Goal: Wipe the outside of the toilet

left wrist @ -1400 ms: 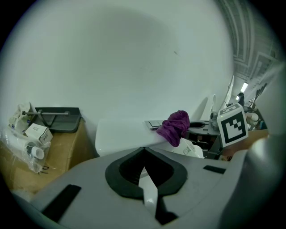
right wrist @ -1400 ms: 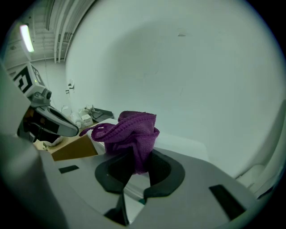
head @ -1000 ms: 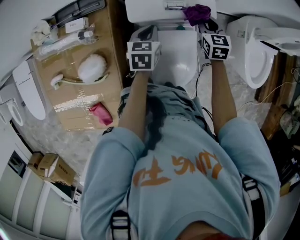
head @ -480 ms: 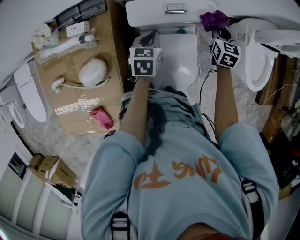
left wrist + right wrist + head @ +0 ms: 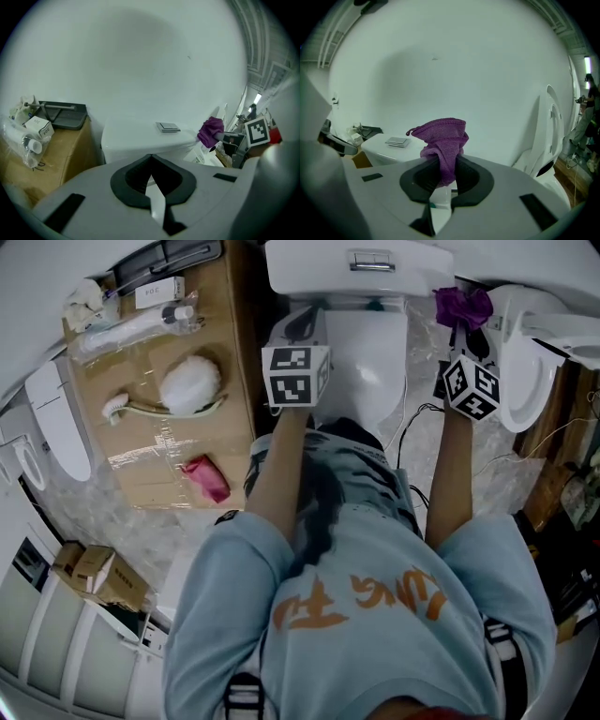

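A white toilet stands ahead of me with its tank (image 5: 356,270) against the wall and its closed lid (image 5: 367,362) below. A silver flush button (image 5: 167,126) sits on the tank top. My right gripper (image 5: 463,317) is shut on a purple cloth (image 5: 443,140), held in the air off the tank's right end. The purple cloth (image 5: 462,306) bunches above the jaws. My left gripper (image 5: 298,322) hovers at the left side of the toilet, below the tank, jaws shut with nothing in them.
A cardboard sheet (image 5: 150,446) lies left of the toilet with a white brush (image 5: 187,385), a pink rag (image 5: 206,477), bottles and a black tray (image 5: 63,115). A second toilet (image 5: 530,352) with raised seat stands close on the right. Cables (image 5: 408,427) run over the floor.
My right gripper has carried the purple cloth rightward, from over the tank's right part to beyond its right end. The left gripper has stayed almost in place.
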A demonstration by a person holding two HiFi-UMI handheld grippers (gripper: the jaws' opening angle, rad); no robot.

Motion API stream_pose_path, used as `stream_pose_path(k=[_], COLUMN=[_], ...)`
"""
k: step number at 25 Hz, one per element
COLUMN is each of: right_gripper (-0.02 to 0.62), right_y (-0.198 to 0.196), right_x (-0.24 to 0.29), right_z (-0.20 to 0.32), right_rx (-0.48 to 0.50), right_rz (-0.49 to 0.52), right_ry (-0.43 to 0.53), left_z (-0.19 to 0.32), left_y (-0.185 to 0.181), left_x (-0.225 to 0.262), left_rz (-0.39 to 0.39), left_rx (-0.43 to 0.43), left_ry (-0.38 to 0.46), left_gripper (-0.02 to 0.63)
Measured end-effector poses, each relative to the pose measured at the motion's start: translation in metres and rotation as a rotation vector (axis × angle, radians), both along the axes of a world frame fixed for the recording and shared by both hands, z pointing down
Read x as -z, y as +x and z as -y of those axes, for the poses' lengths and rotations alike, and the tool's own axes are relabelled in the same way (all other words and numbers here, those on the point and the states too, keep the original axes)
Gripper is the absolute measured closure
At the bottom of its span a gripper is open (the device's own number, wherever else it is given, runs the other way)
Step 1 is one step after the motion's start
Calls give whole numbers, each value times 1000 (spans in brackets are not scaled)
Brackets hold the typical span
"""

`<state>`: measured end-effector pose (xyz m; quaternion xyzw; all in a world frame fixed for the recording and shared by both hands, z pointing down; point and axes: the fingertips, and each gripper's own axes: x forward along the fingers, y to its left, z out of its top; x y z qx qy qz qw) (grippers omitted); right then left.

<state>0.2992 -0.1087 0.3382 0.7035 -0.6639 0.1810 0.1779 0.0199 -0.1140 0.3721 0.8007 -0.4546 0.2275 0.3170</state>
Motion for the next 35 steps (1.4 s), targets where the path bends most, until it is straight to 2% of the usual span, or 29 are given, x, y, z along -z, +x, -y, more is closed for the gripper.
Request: stream_pose_path(k=[3, 12, 19, 23, 31, 35], right_gripper=[518, 518, 518, 518, 518, 518], right_y=[-27, -166, -243, -277, -330, -347], right_x=[5, 1, -25, -39, -68, -83], right_z=[-1, -11, -33, -37, -27, -15], right_rx=[69, 455, 668, 761, 860, 891], right_rz=[35, 162, 216, 225, 213, 142], right_ry=[32, 75, 79, 77, 90, 109], left_z=[-1, -21, -49, -55, -50, -42], left_y=[-7, -34, -63, -83, -107, -105], left_x=[-1, -16, -32, -36, -43, -57], left_rz=[-10, -39, -46, -38, -74, -75], left_rx=[25, 122, 207, 260, 315, 277], left_ry=[19, 66, 119, 158, 219, 228], left_gripper=[581, 581, 581, 581, 581, 581])
